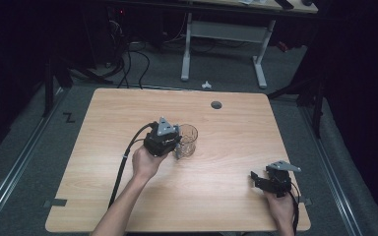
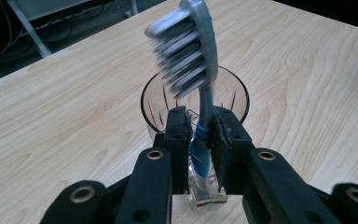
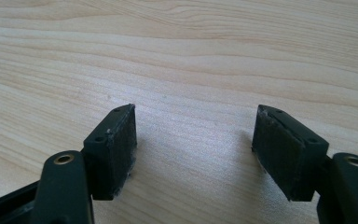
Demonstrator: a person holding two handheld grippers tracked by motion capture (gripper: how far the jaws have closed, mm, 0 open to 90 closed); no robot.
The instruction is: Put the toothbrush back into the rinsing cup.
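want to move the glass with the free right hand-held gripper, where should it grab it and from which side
Probably across the upper wall of the clear glass, just below the rim, coming in level from the glass's right, the open side. It stands upright on the table, and the left hand-held gripper, holding a toothbrush head-up, crowds its left. The right hand-held gripper has its jaws wide apart.

Light wood-grain worktop (image 1: 128, 196), rectangular, rounded corners, round dark cable hole (image 1: 216, 104) near the far edge, right of centre. Clear glass cup (image 1: 188, 140) stands upright on it near the middle. Right gripper (image 1: 261, 181) sits low at the near right corner; touching the wood or not, can't tell. Grey carpet floor (image 1: 29, 196) around the worktop.
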